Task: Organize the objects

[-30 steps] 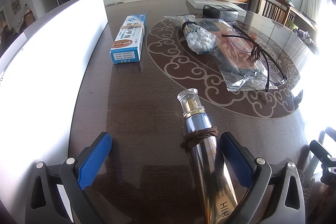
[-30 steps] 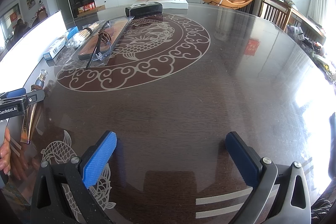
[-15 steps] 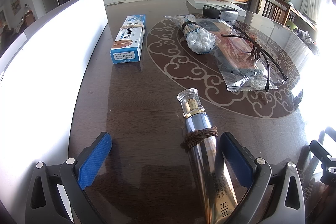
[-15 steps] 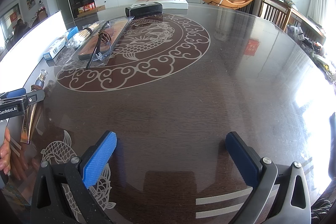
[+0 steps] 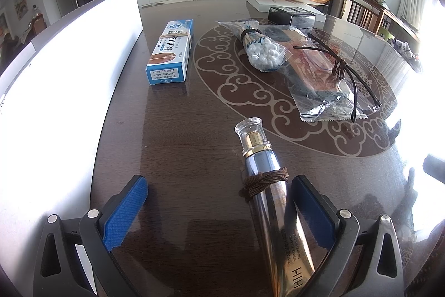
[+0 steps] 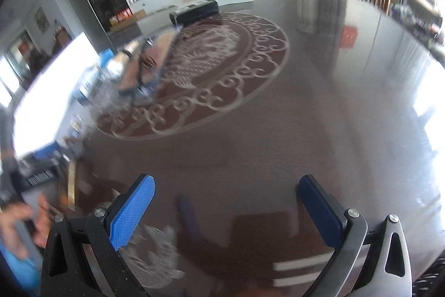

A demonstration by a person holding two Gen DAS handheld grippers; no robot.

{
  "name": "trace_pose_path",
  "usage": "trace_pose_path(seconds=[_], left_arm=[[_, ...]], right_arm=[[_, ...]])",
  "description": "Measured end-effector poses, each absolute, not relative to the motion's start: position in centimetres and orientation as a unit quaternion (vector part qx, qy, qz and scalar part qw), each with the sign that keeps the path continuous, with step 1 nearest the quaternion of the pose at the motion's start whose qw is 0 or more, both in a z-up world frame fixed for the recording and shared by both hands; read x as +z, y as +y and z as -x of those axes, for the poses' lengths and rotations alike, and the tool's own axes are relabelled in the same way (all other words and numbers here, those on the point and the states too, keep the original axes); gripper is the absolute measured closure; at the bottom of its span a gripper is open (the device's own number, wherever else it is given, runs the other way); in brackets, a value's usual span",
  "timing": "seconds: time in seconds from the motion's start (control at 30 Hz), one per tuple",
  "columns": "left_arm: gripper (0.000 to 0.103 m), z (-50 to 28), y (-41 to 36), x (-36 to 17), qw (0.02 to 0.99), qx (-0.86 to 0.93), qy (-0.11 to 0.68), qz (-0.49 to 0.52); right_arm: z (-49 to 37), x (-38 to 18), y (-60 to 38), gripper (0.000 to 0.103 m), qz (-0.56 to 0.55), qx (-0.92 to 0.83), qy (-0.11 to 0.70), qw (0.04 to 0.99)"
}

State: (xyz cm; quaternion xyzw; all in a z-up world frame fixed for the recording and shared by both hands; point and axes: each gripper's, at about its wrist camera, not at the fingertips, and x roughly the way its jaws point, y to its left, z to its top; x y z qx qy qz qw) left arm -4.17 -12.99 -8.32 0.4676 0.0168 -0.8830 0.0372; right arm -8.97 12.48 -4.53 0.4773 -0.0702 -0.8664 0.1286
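Note:
A metallic tube with a clear cap (image 5: 267,180), a brown cord wound round it, lies on the dark table between the pads of my left gripper (image 5: 219,210), close to the right pad. That gripper is open. Farther off lie a blue and white carton (image 5: 169,52), a bag of cotton swabs (image 5: 261,49), a long packet (image 5: 314,74) and a pair of glasses (image 5: 347,74). My right gripper (image 6: 225,210) is open over bare table, nothing between its pads. Its view is blurred; the tube (image 6: 73,185) shows at the left.
A large white board (image 5: 69,91) runs along the table's left side. A black box (image 5: 292,17) and a flat white box (image 5: 278,2) sit at the far end. A person's hand (image 6: 19,221) holds the left gripper. Chairs stand at the right.
The left gripper and tube have not moved. The right gripper's view has shifted and tilted and is now motion-blurred, so the right gripper is moving.

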Motion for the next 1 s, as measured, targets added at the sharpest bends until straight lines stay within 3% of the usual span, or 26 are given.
trace_pose_path(seconds=[0.17, 0.27, 0.33, 0.43, 0.47, 0.5, 0.57, 0.8, 0.87, 0.93, 1.0], left_arm=[[0.000, 4.3, -13.0, -8.2, 0.036, -0.883, 0.016, -0.468], [0.000, 4.3, -13.0, -8.2, 0.035, -0.882, 0.015, -0.470], [0.000, 4.4, -13.0, -8.1, 0.032, -0.880, 0.014, -0.473], [0.000, 4.6, -13.0, -8.1, 0.023, -0.874, 0.010, -0.484], [0.000, 4.7, -13.0, -8.1, 0.022, -0.871, 0.010, -0.491], [0.000, 4.7, -12.9, -8.1, 0.019, -0.868, 0.009, -0.496], [0.002, 4.7, -12.4, -8.1, 0.013, -0.865, 0.004, -0.501], [0.046, 4.0, -9.8, -7.3, -0.018, -0.873, -0.013, -0.487], [0.066, 3.9, -9.3, -7.2, -0.025, -0.876, -0.020, -0.481], [0.078, 3.9, -8.7, -7.1, -0.035, -0.877, -0.029, -0.478], [0.078, 3.7, -8.4, -7.1, -0.037, -0.879, -0.036, -0.475]], right_arm=[[14.8, -2.0, 7.0, 0.000, -0.471, -0.861, -0.054, 0.187], [19.0, -1.8, 3.1, 0.007, -0.475, -0.859, -0.006, 0.190], [21.8, -2.6, 1.2, 0.021, -0.497, -0.846, 0.009, 0.191], [23.7, -3.9, 0.1, 0.054, -0.525, -0.828, 0.012, 0.196], [23.8, -4.2, 0.1, 0.073, -0.532, -0.824, 0.013, 0.196], [23.7, -4.3, 0.1, 0.084, -0.535, -0.822, 0.014, 0.195], [22.9, -4.0, 1.0, 0.088, -0.528, -0.826, 0.005, 0.199], [19.2, -3.2, 5.1, 0.090, -0.530, -0.824, -0.026, 0.201], [18.2, -3.2, 6.1, 0.090, -0.533, -0.821, -0.032, 0.203], [16.7, -3.2, 7.6, 0.090, -0.536, -0.816, -0.046, 0.208], [15.1, -3.5, 9.1, 0.090, -0.540, -0.812, -0.061, 0.212]])
